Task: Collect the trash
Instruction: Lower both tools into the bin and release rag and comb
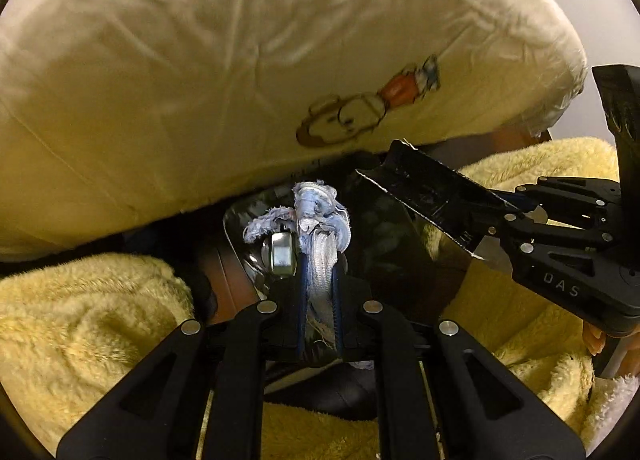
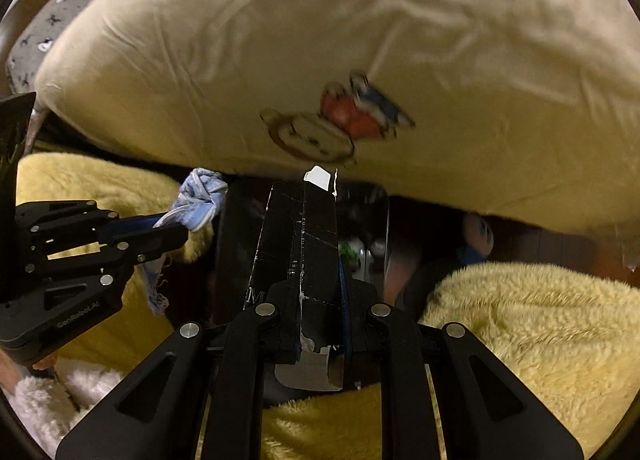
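Gripping a crumpled, frayed pale-blue cloth scrap (image 1: 320, 228), the left gripper (image 1: 319, 260) has its fingers clamped on it — the scrap's bunched end hangs over a dark glossy bin (image 1: 384, 244) wedged between fluffy yellow blankets (image 1: 92, 320). The right gripper (image 2: 320, 272) is pressed tight on a flattened black cardboard piece (image 2: 298, 228), angled over the same bin. Behind both — a large cream pillow with a cartoon print (image 1: 240, 60).

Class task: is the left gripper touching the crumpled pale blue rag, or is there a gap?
Touching. The left wrist view shows the left gripper clamped on the crumpled pale blue rag, with fabric squeezed between its fingers.
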`<state>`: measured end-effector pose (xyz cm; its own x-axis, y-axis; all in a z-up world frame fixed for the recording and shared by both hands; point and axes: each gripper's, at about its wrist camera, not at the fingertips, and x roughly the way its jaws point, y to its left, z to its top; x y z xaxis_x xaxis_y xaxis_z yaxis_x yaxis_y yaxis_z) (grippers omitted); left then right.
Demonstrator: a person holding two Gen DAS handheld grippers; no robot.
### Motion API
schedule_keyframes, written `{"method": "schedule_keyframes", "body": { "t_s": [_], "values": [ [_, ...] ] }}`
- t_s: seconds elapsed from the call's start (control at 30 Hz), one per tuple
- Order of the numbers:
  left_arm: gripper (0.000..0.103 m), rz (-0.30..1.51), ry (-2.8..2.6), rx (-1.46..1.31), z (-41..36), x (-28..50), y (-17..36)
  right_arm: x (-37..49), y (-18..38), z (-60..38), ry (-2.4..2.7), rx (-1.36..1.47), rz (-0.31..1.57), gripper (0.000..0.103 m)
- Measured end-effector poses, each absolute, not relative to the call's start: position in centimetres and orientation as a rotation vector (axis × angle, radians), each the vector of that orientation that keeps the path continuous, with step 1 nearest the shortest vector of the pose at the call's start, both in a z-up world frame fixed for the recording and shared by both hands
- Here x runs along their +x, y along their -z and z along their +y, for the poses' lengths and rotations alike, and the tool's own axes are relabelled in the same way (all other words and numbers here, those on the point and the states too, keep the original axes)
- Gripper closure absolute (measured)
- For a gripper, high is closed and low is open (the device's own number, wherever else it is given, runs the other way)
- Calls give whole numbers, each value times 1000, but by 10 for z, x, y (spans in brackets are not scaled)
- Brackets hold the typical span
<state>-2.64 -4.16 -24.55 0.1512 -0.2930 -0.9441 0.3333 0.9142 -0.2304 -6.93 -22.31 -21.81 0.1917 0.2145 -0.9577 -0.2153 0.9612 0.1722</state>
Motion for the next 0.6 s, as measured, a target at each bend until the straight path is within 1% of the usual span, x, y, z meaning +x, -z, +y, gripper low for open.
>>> {"method": "schedule_keyframes", "body": {
  "t_s": [0.17, 0.23, 0.27, 0.3, 0.33, 0.37, 0.4, 0.47, 0.57, 0.6],
  "values": [
    [93, 1391, 469, 29, -45, -25, 259, -68, 227, -224, -293, 6, 1369, 86],
    [90, 1396, 474, 33, -44, -26, 262, -68, 227, -225, -292, 13, 1372, 86],
    [86, 1399, 473, 38, -45, -26, 262, -68, 228, -226, -289, 22, 1374, 86],
    [79, 1398, 469, 41, -45, -25, 261, -67, 228, -227, -287, 31, 1377, 86],
    [77, 1397, 466, 41, -48, -24, 261, -63, 228, -228, -286, 36, 1379, 83],
    [77, 1396, 461, 40, -47, -24, 262, -62, 227, -229, -282, 43, 1378, 79],
    [77, 1396, 453, 38, -46, -24, 262, -59, 225, -229, -279, 52, 1372, 63],
    [76, 1394, 439, 36, -45, -23, 262, -57, 219, -229, -274, 66, 1352, 49],
    [69, 1382, 422, 33, -40, -23, 259, -55, 208, -232, -267, 77, 1316, 49],
    [65, 1373, 417, 34, -38, -22, 256, -54, 204, -233, -264, 79, 1306, 47]
  ]
}}
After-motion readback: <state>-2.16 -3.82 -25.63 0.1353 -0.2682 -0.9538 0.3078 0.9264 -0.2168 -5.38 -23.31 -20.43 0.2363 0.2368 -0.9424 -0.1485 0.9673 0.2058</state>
